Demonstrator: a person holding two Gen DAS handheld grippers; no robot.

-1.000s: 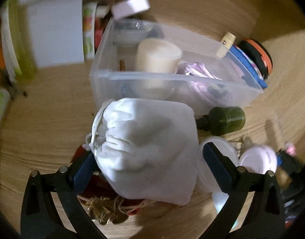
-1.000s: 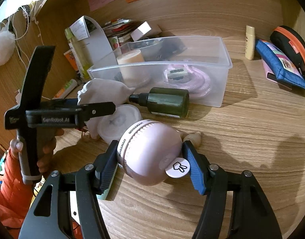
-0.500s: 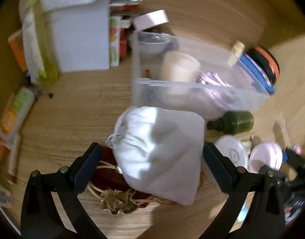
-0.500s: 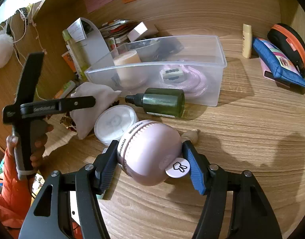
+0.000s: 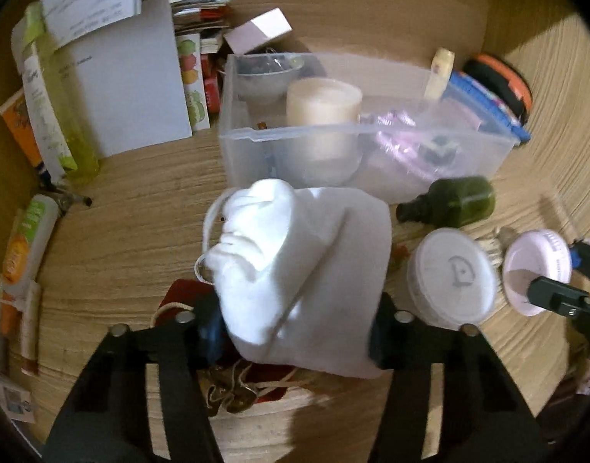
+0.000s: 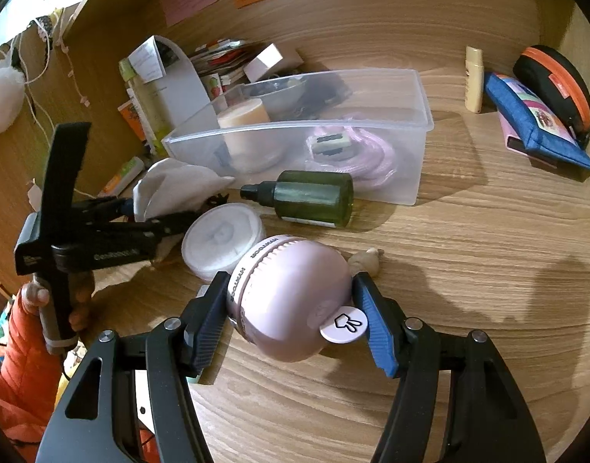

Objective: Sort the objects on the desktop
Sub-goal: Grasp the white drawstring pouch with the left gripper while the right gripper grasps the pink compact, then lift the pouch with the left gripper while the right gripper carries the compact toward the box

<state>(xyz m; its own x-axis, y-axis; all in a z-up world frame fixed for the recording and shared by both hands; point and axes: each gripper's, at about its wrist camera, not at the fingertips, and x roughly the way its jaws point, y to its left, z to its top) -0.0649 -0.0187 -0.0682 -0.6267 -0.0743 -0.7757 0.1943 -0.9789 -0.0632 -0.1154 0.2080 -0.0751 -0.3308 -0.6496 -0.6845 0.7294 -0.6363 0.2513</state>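
A white drawstring pouch (image 5: 306, 262) lies on the wooden desk in front of a clear plastic bin (image 5: 295, 131). My left gripper (image 5: 295, 335) is closing on it, and both pads press into the bunched cloth. A dark red pouch with gold cords (image 5: 179, 297) lies partly hidden beneath. In the right wrist view my right gripper (image 6: 291, 316) is shut on a round pink device (image 6: 291, 289), held just above the desk. The left gripper (image 6: 148, 212) shows there at the left, a hand on its handle and the white pouch (image 6: 175, 185) in its jaws.
A dark green bottle (image 6: 310, 200) lies on its side before the bin (image 6: 295, 127), next to a white round lidded jar (image 6: 221, 239). Inside the bin are a cream candle, a bowl and a pink coil. Boxes, bottles and tubes crowd the far left. A blue pencil case (image 6: 534, 123) lies at right.
The left gripper's jaws have narrowed from wide open onto the white pouch, and its view has rolled and drawn back a little. The right gripper has kept still with the pink device.
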